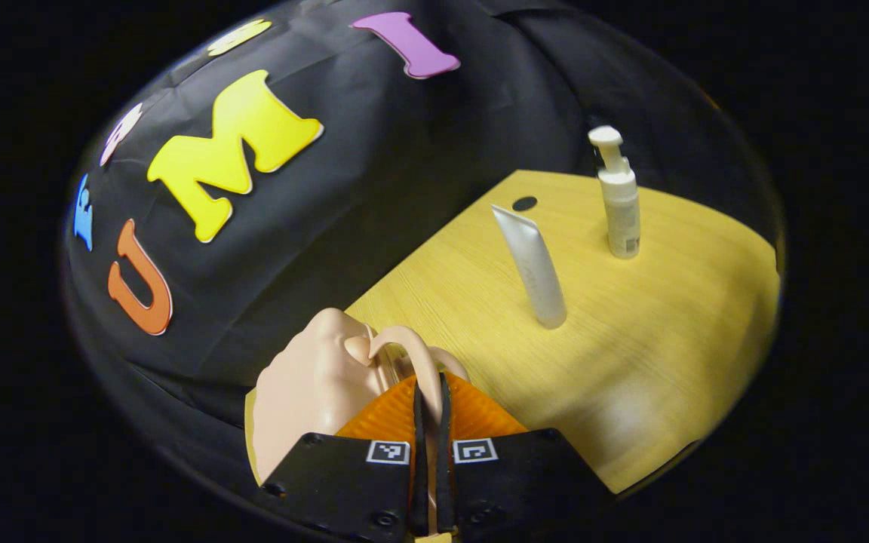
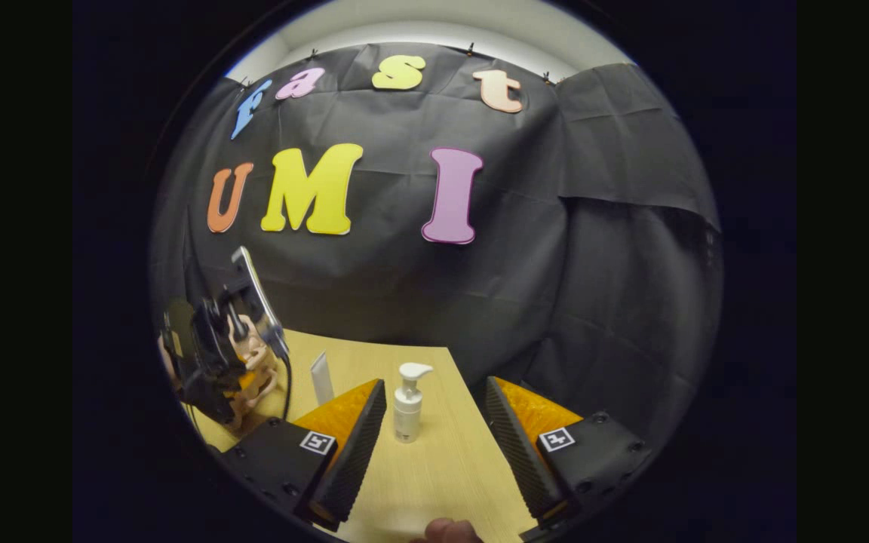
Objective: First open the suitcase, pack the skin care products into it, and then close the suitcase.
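In the left gripper view, the left gripper (image 1: 430, 411) has its jaws pressed together on the thin curved handle (image 1: 413, 354) of a pale pink suitcase (image 1: 314, 392), which sits at the near left edge of the wooden table (image 1: 653, 362). Further right on the table, a white tube (image 1: 532, 264) stands upright on its cap, and a white pump bottle (image 1: 618, 197) stands just beyond it, apart from it.

In the right gripper view, the right gripper (image 2: 434, 422) hovers over the table with its jaws wide apart and nothing between them; the pump bottle shows beyond the gap.
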